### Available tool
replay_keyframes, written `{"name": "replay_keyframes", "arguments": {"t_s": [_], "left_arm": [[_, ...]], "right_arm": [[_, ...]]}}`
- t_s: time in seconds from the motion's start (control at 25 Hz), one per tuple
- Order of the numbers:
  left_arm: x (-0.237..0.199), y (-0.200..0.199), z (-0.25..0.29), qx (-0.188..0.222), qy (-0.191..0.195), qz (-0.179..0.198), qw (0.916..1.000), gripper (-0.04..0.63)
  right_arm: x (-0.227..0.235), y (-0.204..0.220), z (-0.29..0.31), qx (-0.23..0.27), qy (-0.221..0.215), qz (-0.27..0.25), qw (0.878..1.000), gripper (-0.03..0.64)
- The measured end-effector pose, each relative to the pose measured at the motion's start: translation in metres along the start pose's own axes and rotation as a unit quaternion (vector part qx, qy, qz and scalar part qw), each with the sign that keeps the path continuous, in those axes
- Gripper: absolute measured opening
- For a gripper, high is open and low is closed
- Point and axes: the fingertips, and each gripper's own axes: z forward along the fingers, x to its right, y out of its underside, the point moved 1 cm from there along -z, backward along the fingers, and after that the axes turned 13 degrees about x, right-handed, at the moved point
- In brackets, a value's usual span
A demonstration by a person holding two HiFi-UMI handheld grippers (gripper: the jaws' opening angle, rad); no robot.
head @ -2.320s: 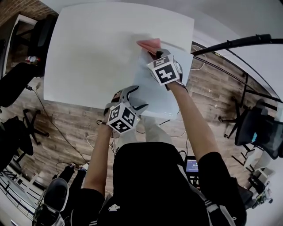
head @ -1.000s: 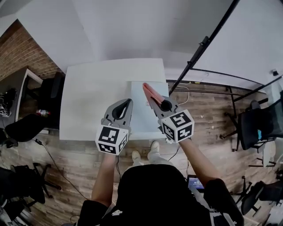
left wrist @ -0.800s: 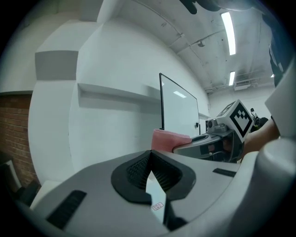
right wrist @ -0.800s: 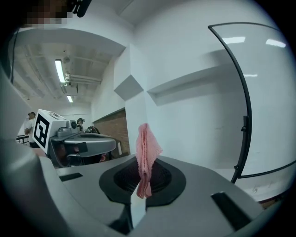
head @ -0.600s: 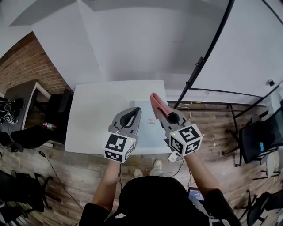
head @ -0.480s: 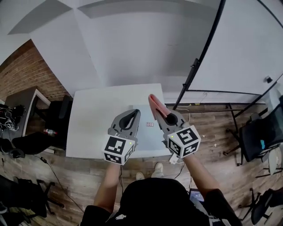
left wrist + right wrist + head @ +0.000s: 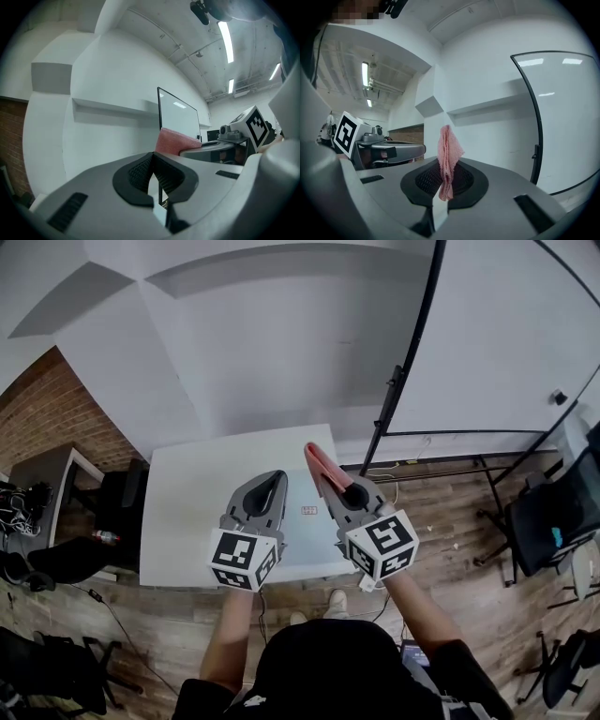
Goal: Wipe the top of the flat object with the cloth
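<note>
My right gripper [image 7: 319,465] is shut on the pink cloth [image 7: 317,463], which sticks out past its tips; in the right gripper view the cloth [image 7: 448,159] is pinched between the pads and stands upright. My left gripper [image 7: 273,480] is shut with nothing in it, its pads [image 7: 140,171] pressed together. Both grippers are held level and high above the white table [image 7: 192,507]. The pale flat object [image 7: 305,535] lies on the table's right part, partly hidden by both grippers. From the left gripper view the cloth [image 7: 173,140] shows beside the right gripper.
A whiteboard on a black frame [image 7: 403,362] stands to the right of the table. Black office chairs [image 7: 548,521] stand at the right, and another chair [image 7: 103,493] and a desk at the left by a brick wall [image 7: 47,418]. Wood floor surrounds the table.
Both grippers have risen away from the table, the right one still carrying the cloth. The head view has tilted up, and the table looks smaller and farther away.
</note>
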Motion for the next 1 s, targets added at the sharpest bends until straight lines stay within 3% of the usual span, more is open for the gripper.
{"name": "replay_keyframes", "arguments": {"t_s": [1.0], "left_arm": [[0.0007,0.0005,0.0082,0.004,-0.007,0.01,0.9999,0.011]], "right_arm": [[0.0026,0.0018,0.0074,0.001,-0.016,-0.029,0.999,0.043]]}}
